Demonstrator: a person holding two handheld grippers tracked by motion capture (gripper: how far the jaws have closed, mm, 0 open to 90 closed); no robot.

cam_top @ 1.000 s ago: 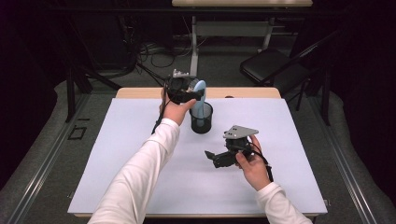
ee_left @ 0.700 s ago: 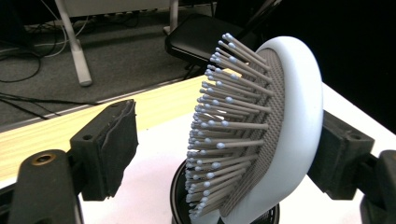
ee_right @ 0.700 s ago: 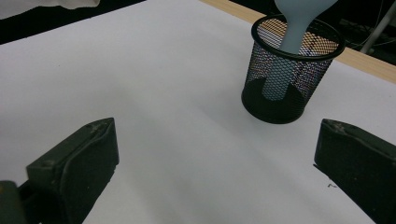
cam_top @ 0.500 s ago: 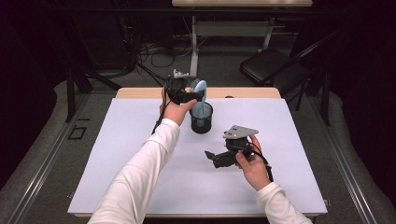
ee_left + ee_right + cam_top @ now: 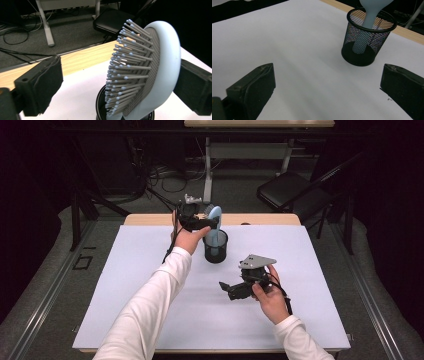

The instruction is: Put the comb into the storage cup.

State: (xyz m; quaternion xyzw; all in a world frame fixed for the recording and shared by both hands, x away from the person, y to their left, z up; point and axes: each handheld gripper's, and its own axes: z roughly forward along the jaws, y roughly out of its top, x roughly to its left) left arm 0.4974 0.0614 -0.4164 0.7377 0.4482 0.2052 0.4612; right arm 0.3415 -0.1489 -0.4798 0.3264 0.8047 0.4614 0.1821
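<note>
A light-blue hairbrush (image 5: 214, 217) stands handle-down in a black mesh cup (image 5: 215, 247) near the table's far middle. My left gripper (image 5: 207, 222) is at the brush head, and its jaws have just been opening. In the left gripper view the brush head (image 5: 162, 62) sits between the jaws of the left gripper (image 5: 118, 83). The left pad is well clear of the bristles and the right one is close behind the brush's back. My right gripper (image 5: 227, 287) hovers open and holds nothing, right of the table's centre. Its view, past the right gripper's jaws (image 5: 327, 92), shows the cup (image 5: 364, 47) and the brush handle (image 5: 372, 10).
A white sheet (image 5: 125, 295) covers the wooden table (image 5: 150, 219). A black chair (image 5: 290, 190) and a desk's legs (image 5: 207, 165) with cables stand on the floor beyond the far edge.
The left gripper's jaws have spread apart around the brush head, which stays upright in the cup. Neither hand has shifted.
</note>
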